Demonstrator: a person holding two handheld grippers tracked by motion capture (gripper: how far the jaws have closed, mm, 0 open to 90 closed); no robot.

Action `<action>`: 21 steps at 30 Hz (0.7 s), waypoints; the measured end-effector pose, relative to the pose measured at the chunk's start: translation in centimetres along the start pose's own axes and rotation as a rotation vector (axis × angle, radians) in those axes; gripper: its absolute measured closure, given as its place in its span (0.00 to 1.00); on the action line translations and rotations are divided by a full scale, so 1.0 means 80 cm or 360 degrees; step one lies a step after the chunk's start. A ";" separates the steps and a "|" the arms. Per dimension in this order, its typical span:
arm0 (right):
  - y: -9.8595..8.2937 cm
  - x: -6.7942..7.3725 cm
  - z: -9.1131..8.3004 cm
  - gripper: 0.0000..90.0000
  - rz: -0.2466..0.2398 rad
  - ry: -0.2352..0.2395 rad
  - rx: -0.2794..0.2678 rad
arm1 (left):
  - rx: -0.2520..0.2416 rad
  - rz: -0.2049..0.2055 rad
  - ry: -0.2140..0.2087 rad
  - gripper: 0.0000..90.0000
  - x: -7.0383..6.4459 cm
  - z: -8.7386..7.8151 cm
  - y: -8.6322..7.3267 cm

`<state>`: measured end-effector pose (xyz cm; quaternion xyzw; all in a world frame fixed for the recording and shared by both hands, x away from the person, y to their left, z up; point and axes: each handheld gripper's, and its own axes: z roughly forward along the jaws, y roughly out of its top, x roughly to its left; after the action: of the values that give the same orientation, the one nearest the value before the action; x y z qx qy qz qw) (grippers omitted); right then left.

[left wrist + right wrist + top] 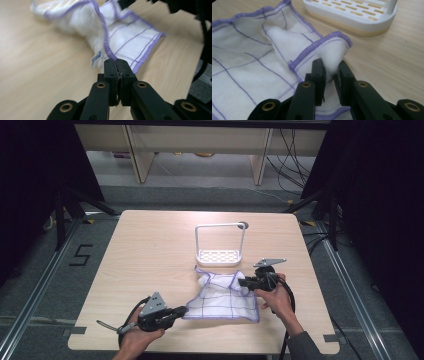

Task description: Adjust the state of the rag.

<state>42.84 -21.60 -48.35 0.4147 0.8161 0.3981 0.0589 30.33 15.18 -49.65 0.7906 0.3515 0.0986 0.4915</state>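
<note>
Two grippers have hold of the cloth [222,296], which lies on the table [150,255] just near of the rack [220,251]. Left gripper [181,311]: jaws clenched on the purple hem at the cloth's near-left corner, confirmed in the left gripper view [117,62]. Right gripper [243,282]: jaws pinching a bunched fold at the far-right edge, seen close in the right gripper view [331,67]. Condition: cloth [249,62] part-spread, far side crumpled and folded over, near edge fairly flat. Judgement: both grasps are made; the work appears to be spreading or hanging the cloth. Lifting, straightening and any placing on the rack [352,12] remain undone.
</note>
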 end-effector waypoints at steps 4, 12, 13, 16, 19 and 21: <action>0.001 0.001 0.008 0.76 0.0025 0.0014 0.0021 | 0.0137 -0.0014 -0.0007 0.96 0.004 0.008 -0.023; 0.008 0.035 -0.025 0.67 -0.0168 -0.0135 -0.0048 | 0.0158 0.0033 -0.0029 0.96 -0.002 0.011 -0.022; 0.006 0.040 -0.026 0.66 -0.0186 -0.0136 -0.0019 | 0.0154 0.0036 -0.0026 0.96 -0.001 0.012 -0.023; -0.001 0.054 -0.018 0.65 -0.0214 -0.0124 0.0022 | 0.0156 0.0033 -0.0033 0.96 -0.002 0.011 -0.023; -0.006 0.062 -0.005 0.71 -0.0315 -0.0198 0.0118 | 0.0160 0.0040 -0.0034 0.96 -0.002 0.012 -0.023; -0.006 0.062 0.001 0.88 -0.0390 -0.0253 0.0155 | 0.0161 0.0031 -0.0033 0.96 -0.002 0.011 -0.023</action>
<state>39.31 -18.12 -47.55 0.3446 0.8717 0.3139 0.1513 29.83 14.94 -51.65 0.8188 0.3431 0.0773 0.4537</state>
